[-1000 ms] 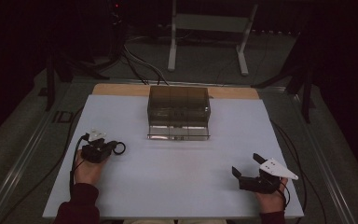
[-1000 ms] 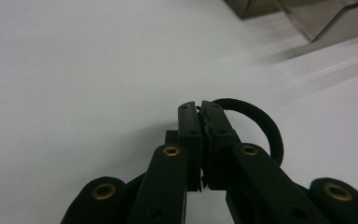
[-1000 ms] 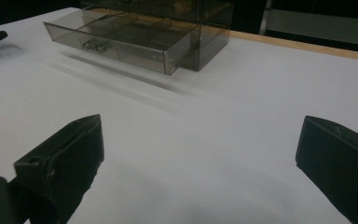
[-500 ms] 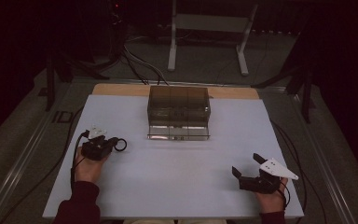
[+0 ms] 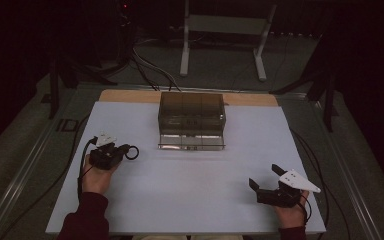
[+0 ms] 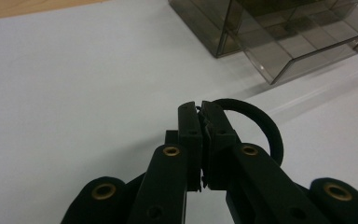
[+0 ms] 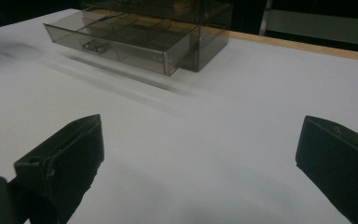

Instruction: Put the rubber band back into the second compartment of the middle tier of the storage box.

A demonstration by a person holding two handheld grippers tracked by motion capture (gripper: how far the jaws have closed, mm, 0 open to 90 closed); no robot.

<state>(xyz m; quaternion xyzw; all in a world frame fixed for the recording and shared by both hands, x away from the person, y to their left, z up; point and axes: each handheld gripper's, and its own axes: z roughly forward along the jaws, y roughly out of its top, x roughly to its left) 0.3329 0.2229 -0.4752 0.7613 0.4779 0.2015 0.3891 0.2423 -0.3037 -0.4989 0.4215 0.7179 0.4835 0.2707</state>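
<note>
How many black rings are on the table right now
1. The black ring is pinched in the shut left gripper, near the table's left side and short of the smoky drawer box. More might be hidden inside that box.

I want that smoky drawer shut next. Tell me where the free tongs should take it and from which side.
Use the open right tongs on the drawer. Come from its front, the side facing the person, and take the small handle at the middle of the front wall: it is the one part that juts out, while the walls are smooth.
</note>
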